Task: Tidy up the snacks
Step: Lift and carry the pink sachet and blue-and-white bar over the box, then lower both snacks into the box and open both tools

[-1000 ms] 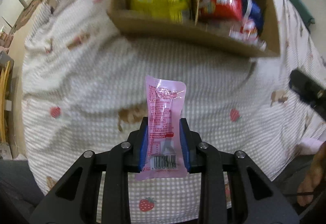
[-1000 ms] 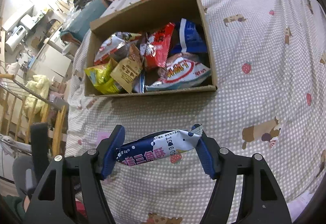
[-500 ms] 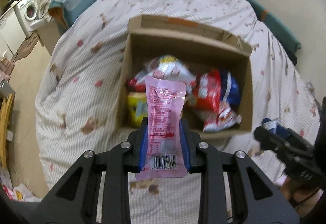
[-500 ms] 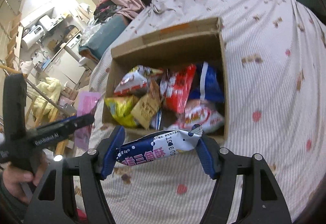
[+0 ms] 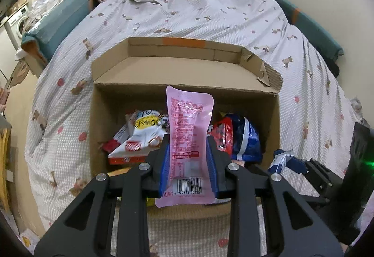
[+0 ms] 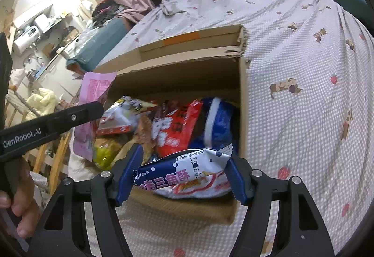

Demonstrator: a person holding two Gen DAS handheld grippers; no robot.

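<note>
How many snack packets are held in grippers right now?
2: the pink packet in the left gripper, the blue-and-white packet in the right gripper, both above the cardboard box.

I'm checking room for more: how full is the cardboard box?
Partly full. The cardboard box holds a loose layer of snack bags; its inner walls stay bare above them.

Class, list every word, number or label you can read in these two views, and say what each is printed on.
"6 970712 503301": barcode on the pink packet in the left gripper.
"GenRobot.AI": left gripper's side, right wrist view.
"三角酥": blue-and-white packet in the right gripper.
Both packets' fine print: too small to read.
</note>
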